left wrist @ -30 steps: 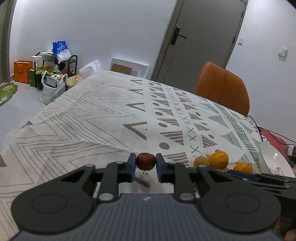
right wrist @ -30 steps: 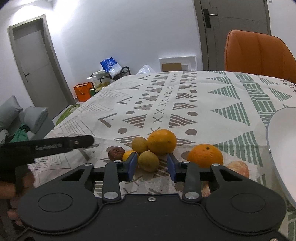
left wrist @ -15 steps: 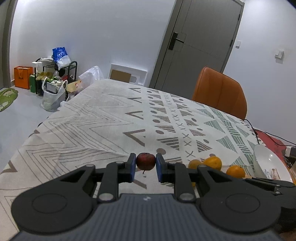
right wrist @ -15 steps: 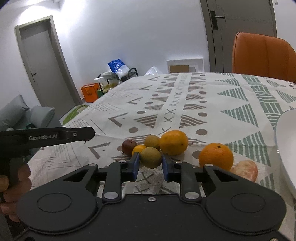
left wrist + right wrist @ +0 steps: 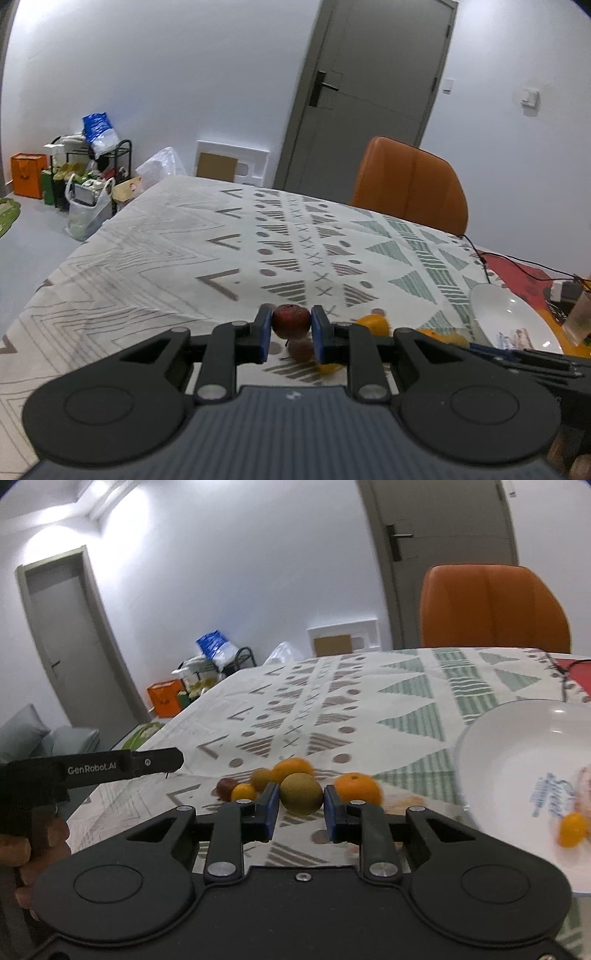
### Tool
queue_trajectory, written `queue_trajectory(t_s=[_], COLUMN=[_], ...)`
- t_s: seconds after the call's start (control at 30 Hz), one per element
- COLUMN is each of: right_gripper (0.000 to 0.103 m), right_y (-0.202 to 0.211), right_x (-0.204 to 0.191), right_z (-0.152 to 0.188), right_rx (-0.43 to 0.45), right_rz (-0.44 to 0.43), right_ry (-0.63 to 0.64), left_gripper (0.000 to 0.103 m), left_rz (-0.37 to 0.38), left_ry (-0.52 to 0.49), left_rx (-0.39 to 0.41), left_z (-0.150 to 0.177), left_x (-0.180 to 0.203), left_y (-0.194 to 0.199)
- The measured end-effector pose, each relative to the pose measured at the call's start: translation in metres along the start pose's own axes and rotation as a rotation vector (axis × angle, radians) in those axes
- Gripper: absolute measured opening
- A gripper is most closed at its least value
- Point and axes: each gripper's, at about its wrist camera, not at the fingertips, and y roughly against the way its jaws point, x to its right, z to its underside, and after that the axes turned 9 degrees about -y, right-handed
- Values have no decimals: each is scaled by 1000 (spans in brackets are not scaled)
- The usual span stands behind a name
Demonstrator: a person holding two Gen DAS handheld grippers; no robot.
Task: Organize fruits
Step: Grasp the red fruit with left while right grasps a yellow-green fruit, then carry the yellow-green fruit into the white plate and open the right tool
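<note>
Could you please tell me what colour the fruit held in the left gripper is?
Dark red fruit, clearest in the left wrist view.

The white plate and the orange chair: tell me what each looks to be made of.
White plate: probably glazed ceramic or porcelain; it is glossy, with soft highlights on the surface and a blue print on the inside. Melamine cannot be ruled out.
Orange chair: a padded back in smooth leather or faux leather, going by the stitched centre seam and the faint sheen.
</note>
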Motion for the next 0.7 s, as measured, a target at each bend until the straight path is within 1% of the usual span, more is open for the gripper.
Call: queue_trajectory(t_s=[0.37, 0.7], right_gripper=[24, 24], right_y=[26, 40], right_x=[33, 59], right_z=[-8, -9], right_rx=[71, 99], right_rz=[61, 111], right_ry=[-49, -84], left_gripper=[21, 21], left_rz=[60, 116], left_ry=[-43, -78], left_rx=[14, 16], left_z=[-8, -14], left_x=[29, 60], left_y=[-4, -14])
